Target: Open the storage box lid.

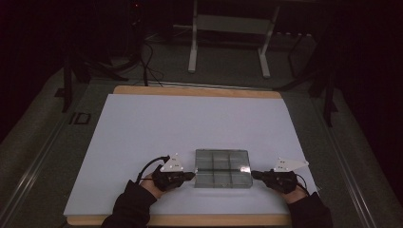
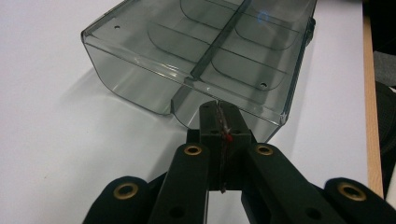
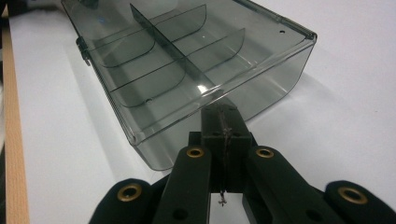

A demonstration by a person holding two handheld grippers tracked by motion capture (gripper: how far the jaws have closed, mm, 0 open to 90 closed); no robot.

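Here, clear box point(image 1: 223, 168) flat, long axis left-right

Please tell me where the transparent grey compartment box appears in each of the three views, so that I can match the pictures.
High view: the box lies low at centre, between the two grippers.
Left gripper view: upper centre, above the closed jaws.
Right gripper view: upper centre, above the closed jaws.
Shared landmark: its long middle divider.
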